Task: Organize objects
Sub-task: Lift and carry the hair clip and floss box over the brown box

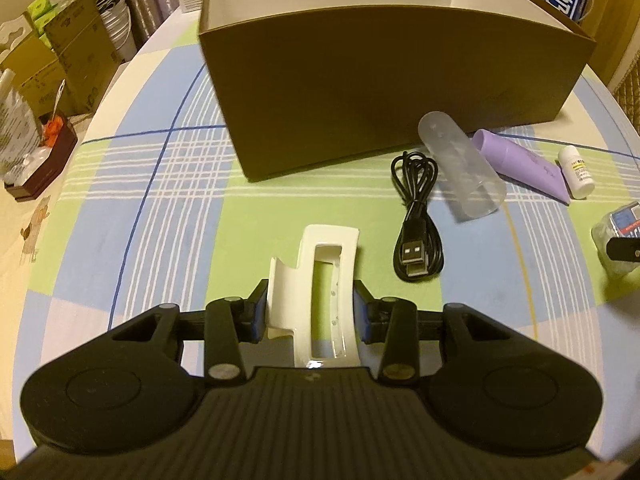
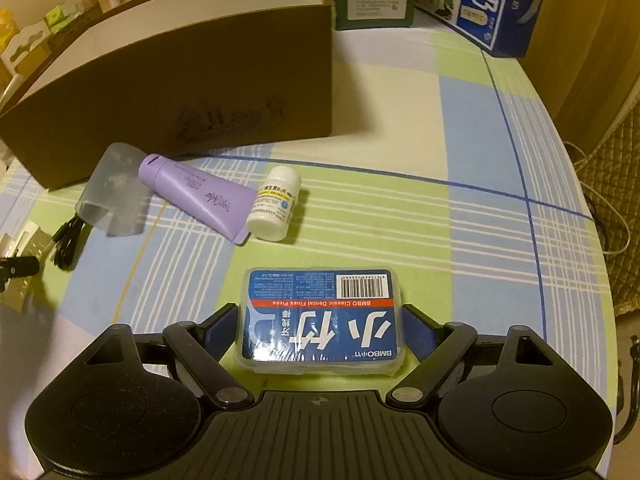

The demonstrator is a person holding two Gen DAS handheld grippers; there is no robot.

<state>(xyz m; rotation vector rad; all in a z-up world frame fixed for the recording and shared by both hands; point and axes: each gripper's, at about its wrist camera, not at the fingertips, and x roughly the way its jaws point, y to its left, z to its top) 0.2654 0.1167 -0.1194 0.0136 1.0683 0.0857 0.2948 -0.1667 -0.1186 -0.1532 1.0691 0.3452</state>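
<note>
Cream-white plastic hair claw clip: lies between the blue pads of the left gripper, both pads pressed against its sides; whether it is lifted off the checked tablecloth of the table cannot be told. Dental floss pick box, clear plastic with blue label: sits between the fingers of the right gripper, which stands spread a little wider than the box, a narrow gap on the right side, contact on the left uncertain. Brown cardboard box, open top, white inside: at the rear of the table. Just in front of it, in a row: coiled black USB cable, translucent plastic case, purple tube, small white pill bottle touching the tube's flat end. Bottle label readable in right wrist view only; USB plug shown plainly in left wrist view only. Blue milk carton box: behind, right.
</note>
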